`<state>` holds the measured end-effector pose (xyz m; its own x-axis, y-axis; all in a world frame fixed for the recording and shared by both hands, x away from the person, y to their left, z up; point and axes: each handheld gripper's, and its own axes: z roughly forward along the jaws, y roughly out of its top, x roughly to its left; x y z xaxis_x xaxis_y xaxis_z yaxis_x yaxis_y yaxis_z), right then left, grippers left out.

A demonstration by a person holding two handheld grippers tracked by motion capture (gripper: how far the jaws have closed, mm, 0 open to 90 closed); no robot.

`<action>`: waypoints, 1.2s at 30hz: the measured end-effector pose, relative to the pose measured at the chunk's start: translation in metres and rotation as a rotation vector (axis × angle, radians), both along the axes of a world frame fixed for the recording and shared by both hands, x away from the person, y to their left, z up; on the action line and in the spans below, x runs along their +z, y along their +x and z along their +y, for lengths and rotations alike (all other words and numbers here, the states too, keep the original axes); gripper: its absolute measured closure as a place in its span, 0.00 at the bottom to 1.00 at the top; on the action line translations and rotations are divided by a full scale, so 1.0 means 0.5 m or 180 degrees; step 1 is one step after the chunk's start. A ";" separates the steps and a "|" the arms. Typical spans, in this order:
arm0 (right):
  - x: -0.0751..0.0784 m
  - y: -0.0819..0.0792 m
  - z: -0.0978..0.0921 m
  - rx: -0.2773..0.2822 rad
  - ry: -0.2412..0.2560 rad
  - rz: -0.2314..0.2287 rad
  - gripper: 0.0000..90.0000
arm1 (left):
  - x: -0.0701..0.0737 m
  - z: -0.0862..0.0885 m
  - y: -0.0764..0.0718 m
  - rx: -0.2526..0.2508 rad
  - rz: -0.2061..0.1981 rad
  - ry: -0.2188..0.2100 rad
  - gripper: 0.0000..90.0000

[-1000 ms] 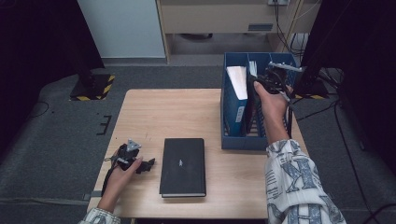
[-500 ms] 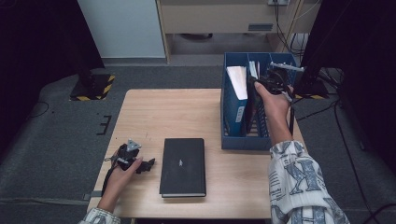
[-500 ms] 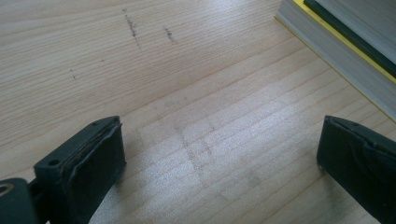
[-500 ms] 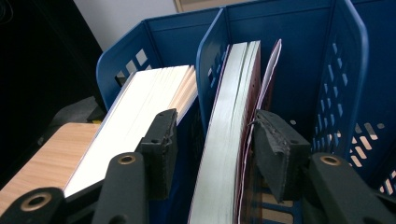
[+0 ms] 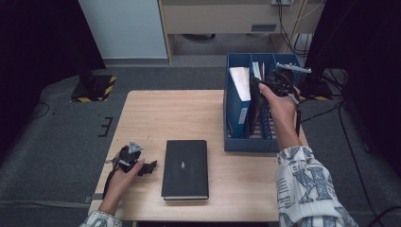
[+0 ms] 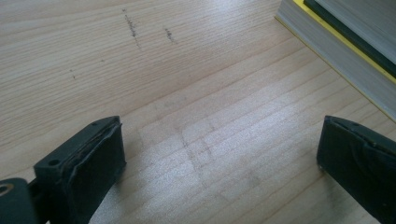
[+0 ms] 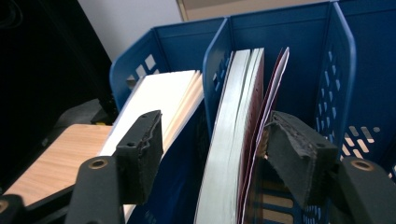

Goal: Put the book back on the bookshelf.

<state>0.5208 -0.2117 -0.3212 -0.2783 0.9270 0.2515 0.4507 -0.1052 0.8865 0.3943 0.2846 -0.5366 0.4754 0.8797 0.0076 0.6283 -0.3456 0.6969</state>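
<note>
A black book point(image 5: 185, 169) lies flat near the table's front edge; its page edges and yellow-trimmed cover point(image 6: 336, 46) show in the left gripper view. Just left of it, my left gripper point(image 5: 147, 166) rests low on the wood, and its own view shows it point(image 6: 219, 163) open wide with only bare table between the jaws. My right gripper point(image 5: 263, 85) hovers at the top of the blue file rack point(image 5: 236, 142). It is open point(image 7: 219, 154), straddling an upright book with grey page edges point(image 7: 233, 130) in the middle slot. The right jaw is close against that book's maroon cover.
A white-paged blue binder point(image 7: 159, 102) stands in the rack's left slot, under the right gripper's left jaw. Blue dividers point(image 7: 212, 60) separate the slots. The wooden table point(image 5: 170, 113) is bordered by grey carpet, with dark stands at both sides.
</note>
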 end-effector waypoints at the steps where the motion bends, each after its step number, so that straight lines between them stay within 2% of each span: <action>1: 0.002 -0.002 -0.001 0.0007 0.0003 -0.0007 0.37 | 0.000 0.000 0.000 0.0000 0.0000 0.0000 0.00; 9: 0.006 -0.043 -0.022 0.0019 0.0033 -0.0110 0.33 | 0.000 -0.001 0.000 0.0009 0.0003 -0.0006 0.00; 16: -0.011 -0.087 -0.041 0.0047 0.0019 -0.0147 0.30 | 0.000 -0.001 0.000 -0.0004 0.0009 0.0005 0.00; 24: -0.064 -0.139 -0.058 0.0080 -0.0087 -0.0151 0.29 | 0.000 -0.001 0.000 -0.0001 0.0007 0.0003 0.00; 36: -0.145 -0.178 -0.053 0.0197 0.0046 -0.0019 0.28 | 0.000 -0.001 0.000 -0.0005 0.0002 0.0001 0.00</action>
<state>0.4319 -0.2384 -0.3935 -0.3365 0.9042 0.2630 0.4514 -0.0902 0.8878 0.3944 0.2838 -0.5367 0.4767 0.8790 0.0074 0.6283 -0.3467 0.6964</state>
